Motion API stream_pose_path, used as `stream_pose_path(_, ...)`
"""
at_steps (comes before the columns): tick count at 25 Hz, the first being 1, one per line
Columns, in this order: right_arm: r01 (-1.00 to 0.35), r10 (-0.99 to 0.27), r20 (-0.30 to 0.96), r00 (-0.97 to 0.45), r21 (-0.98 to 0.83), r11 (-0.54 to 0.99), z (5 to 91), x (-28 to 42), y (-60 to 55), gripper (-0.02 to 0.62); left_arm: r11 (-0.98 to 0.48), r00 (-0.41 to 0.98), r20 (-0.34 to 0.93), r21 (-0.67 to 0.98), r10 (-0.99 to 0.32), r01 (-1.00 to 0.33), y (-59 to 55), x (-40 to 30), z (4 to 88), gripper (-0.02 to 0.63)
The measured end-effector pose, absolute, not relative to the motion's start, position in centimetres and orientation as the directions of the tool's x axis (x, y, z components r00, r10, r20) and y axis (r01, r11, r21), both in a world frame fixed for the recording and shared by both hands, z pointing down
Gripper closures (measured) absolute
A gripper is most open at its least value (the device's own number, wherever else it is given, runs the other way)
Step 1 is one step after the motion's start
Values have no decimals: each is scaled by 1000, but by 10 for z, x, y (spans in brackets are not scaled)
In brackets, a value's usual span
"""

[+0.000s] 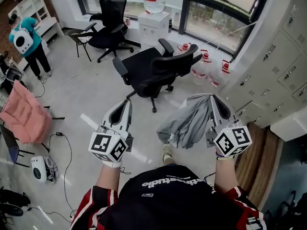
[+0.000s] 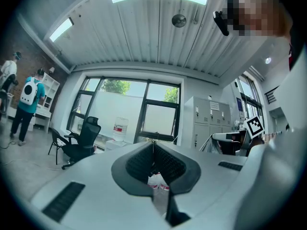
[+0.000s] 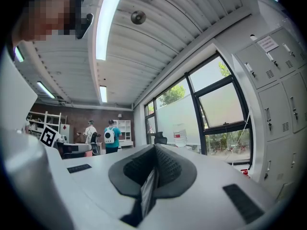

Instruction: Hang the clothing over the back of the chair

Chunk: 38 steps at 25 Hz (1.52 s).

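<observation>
A grey garment (image 1: 187, 121) hangs bunched from my right gripper (image 1: 212, 97), which is shut on its top edge. In the right gripper view a strip of that grey garment (image 3: 147, 191) shows pinched between the jaws of the right gripper (image 3: 154, 147). My left gripper (image 1: 128, 102) is held level beside it, to the left, shut and with nothing in it; its tips meet in the left gripper view (image 2: 153, 145). A black office chair (image 1: 148, 68) stands on the floor just beyond both grippers, its backrest (image 1: 178, 63) toward the right.
A second black chair (image 1: 108, 23) and a water dispenser (image 1: 153, 16) stand by the windows. Water bottles (image 1: 205, 67) sit on the floor right of the near chair. Lockers (image 1: 280, 56) line the right wall. A pink cloth (image 1: 24, 116) lies at left, cables around it, a person (image 1: 26, 42) beyond.
</observation>
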State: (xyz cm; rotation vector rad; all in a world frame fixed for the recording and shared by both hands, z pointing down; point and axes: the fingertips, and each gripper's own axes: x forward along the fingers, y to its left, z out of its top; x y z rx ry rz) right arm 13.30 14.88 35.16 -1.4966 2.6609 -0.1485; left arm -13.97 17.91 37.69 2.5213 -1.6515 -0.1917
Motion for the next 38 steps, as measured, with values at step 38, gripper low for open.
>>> stream_pose_path(38,-755,-779,-55,-624,-214,620,351,165,-156,580,-330,331,-1,105,-943,-938,-110,-82,358,581)
